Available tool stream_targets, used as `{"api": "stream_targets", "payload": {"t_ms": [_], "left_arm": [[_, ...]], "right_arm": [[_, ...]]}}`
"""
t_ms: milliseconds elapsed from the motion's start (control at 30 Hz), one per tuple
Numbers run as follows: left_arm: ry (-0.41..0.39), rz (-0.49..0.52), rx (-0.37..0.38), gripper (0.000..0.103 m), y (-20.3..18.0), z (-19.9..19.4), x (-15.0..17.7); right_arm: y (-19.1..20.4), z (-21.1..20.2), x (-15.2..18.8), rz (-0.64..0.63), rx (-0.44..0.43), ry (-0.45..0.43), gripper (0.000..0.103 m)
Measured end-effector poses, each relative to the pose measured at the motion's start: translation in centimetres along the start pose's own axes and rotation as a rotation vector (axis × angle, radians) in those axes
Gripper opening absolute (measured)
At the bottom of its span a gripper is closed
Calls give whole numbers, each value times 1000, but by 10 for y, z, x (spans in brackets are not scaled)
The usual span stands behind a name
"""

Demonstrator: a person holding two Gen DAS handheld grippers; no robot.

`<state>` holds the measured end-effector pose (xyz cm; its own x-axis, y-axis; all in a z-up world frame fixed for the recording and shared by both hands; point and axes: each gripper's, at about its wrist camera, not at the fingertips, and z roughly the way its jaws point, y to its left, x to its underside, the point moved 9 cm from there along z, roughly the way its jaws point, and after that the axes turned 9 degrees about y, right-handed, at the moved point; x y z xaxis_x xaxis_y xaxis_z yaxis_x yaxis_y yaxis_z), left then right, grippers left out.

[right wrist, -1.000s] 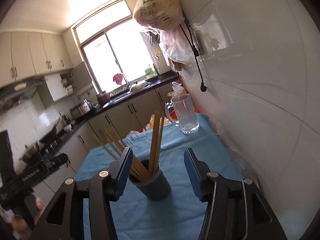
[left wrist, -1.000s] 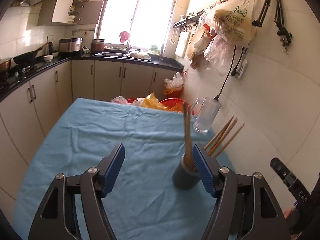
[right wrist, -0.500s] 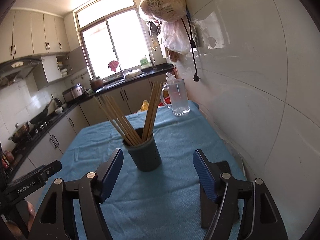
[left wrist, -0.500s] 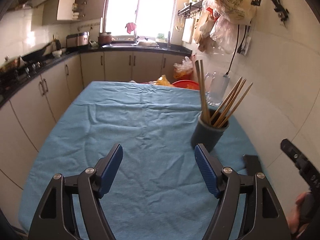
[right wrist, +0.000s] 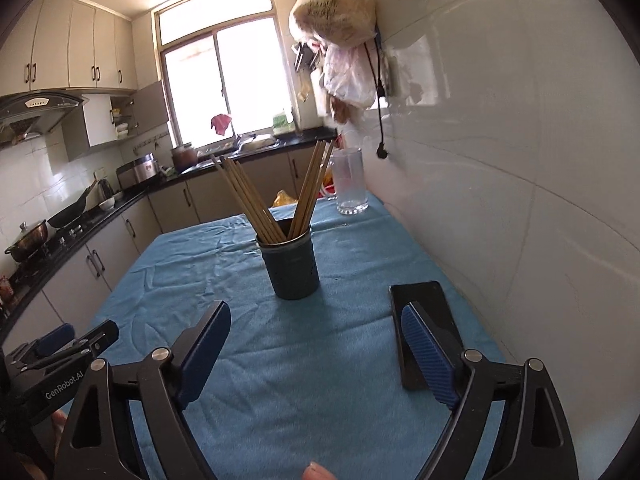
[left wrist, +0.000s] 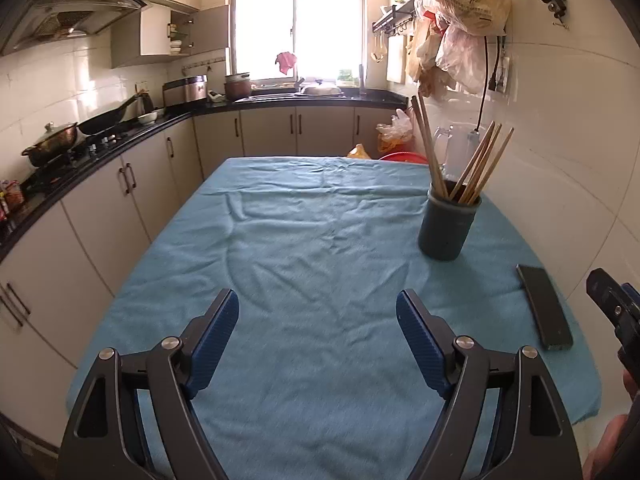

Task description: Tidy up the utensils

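Each gripper is a black frame of triangular cut-out arms with round silver screws at the joints and ribbed blue pads on the jaws: the left gripper (left wrist: 318,344) fills the lower frame, as does the right gripper (right wrist: 316,352). White "GenRobot.AI" lettering marks a black bar at lower left. Bare skin shows at the bottom edge.

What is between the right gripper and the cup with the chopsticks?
Only bare blue tablecloth lies between the right gripper and the chopstick cup, as the right wrist view shows. The black phone lies off to the side.
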<state>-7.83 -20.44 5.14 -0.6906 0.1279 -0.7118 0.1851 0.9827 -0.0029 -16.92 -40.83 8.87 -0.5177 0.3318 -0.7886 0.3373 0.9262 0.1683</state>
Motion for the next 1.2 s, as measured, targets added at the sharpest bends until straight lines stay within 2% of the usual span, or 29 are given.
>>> {"api": "stream_targets", "payload": {"t_ms": [167, 533, 733, 1200], "left_arm": [[-3, 3, -42, 83, 9, -16, 25], [-12, -13, -58, 88, 8, -47, 58], [-18, 3, -72, 88, 9, -46, 65], [-7, -23, -78, 88, 22, -44, 70]], "right_arm": [[10, -21, 24, -9, 9, -41, 93], [9, -42, 44, -18, 1, -12, 93], [3, -51, 40, -21, 19, -54, 94], [13, -45, 42, -46, 20, -43, 94]]}}
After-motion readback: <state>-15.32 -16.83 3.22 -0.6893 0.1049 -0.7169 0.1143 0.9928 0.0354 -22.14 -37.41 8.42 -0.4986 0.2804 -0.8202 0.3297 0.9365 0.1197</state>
